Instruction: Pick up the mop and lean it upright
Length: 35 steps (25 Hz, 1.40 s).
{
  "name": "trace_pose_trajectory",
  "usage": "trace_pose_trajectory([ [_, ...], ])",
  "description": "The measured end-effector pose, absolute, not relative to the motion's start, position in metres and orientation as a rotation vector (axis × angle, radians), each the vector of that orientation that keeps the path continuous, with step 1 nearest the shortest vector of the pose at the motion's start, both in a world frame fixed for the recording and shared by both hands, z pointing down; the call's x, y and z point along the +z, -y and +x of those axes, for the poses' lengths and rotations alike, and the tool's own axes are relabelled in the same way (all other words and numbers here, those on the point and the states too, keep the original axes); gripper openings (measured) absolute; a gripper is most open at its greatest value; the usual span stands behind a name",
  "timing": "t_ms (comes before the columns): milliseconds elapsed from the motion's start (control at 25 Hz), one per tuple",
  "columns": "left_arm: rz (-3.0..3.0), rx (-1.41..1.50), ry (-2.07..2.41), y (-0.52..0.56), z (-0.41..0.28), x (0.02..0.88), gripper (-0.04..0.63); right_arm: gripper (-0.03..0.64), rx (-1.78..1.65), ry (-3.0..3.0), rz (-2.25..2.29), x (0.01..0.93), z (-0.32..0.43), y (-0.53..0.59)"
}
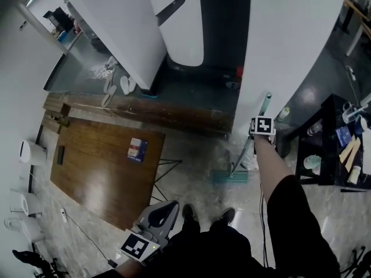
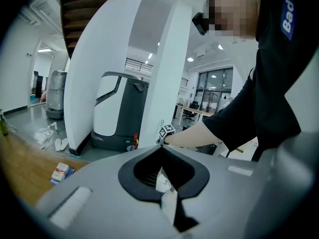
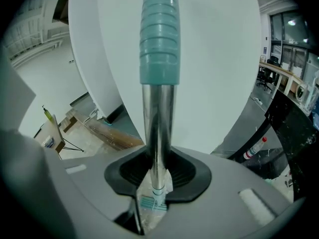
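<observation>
The mop stands nearly upright beside the white pillar (image 1: 284, 51). Its teal head (image 1: 230, 177) rests on the floor, and its silver handle (image 1: 248, 146) rises to a teal grip (image 1: 266, 101) close to the pillar; whether they touch I cannot tell. My right gripper (image 1: 262, 126) is shut on the handle just below that grip. In the right gripper view the handle (image 3: 158, 123) runs up between the jaws of the gripper (image 3: 158, 171), the teal grip (image 3: 158, 39) above and the mop head (image 3: 151, 203) far below. My left gripper (image 1: 169, 206) hangs low by the person's legs, shut and empty (image 2: 164, 169).
A wooden table (image 1: 98, 167) carrying a small box (image 1: 137, 149) stands at the left. A white and dark machine (image 1: 182, 22) sits behind the pillar. A black shelf (image 1: 333, 126) with bottles is at the right. White slippers (image 1: 124, 84) lie by the far wall.
</observation>
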State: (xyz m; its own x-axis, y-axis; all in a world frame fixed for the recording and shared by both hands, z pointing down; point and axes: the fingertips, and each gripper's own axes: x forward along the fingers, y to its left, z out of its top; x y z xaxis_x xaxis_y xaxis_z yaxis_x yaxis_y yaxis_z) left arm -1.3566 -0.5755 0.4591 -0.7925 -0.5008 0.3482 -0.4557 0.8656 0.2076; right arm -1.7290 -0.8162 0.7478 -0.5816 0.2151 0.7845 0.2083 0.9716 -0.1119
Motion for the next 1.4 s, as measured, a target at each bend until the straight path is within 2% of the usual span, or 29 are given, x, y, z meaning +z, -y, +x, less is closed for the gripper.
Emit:
trace_pose_trajectory([
  [200, 0.688, -0.166, 2.640, 0.568, -1.354, 0.462, 0.020, 0.110, -0.004, 2.199, -0.301, 0.750, -1.735, 0.813],
  [400, 0.693, -0.172, 2.635, 0.562, -1.350, 0.463, 0.020, 0.174, -0.022, 2.199, -0.306, 0.747, -1.738, 0.810],
  [720, 0.754, -0.193, 2.652, 0.566, -1.353, 0.452, 0.020, 0.212, -0.002, 2.236, -0.293, 0.729, -1.715, 0.819],
  [1120, 0.988, -0.265, 2.713, 0.579, -1.357, 0.423, 0.020, 0.190, 0.035, 2.293, -0.251, 0.688, -1.614, 0.837],
  [1280, 1.090, -0.296, 2.726, 0.579, -1.350, 0.407, 0.019, 0.136, 0.110, 2.352, -0.252, 0.661, -1.554, 0.826],
  [1400, 1.186, -0.346, 2.722, 0.580, -1.345, 0.395, 0.019, 0.124, 0.168, 2.388, -0.267, 0.641, -1.498, 0.813],
])
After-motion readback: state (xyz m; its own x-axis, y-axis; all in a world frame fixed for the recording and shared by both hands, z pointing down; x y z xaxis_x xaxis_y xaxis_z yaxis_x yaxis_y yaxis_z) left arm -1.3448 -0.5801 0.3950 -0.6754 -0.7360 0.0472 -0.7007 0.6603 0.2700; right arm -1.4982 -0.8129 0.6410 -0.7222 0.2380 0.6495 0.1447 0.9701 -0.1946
